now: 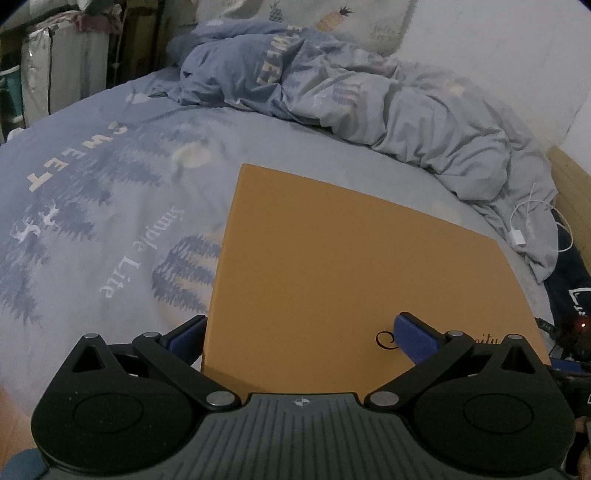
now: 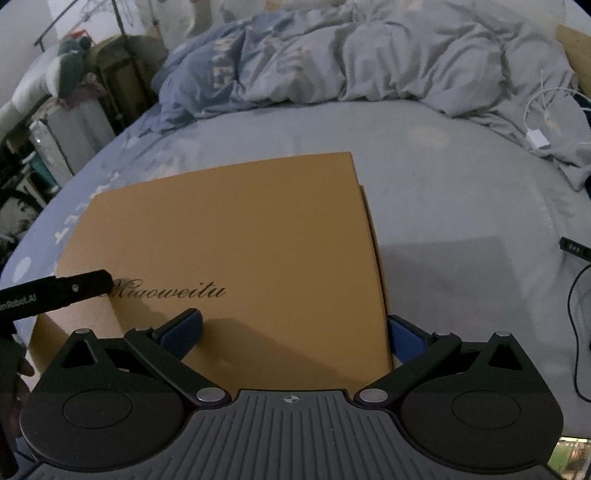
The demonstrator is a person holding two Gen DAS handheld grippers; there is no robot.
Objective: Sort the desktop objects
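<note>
A flat brown box (image 1: 332, 266) lies on the bed (image 1: 110, 221). The left claw (image 1: 308, 336) and the right claw (image 2: 293, 330) are both wide open around its near corners. Nothing looks sorted yet.

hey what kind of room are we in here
Most likely a bedroom: the flat orange cardboard box lies on a bed's grey-blue printed sheet, with a rumpled grey-blue duvet behind it and a pineapple-print pillow against the wall.
</note>
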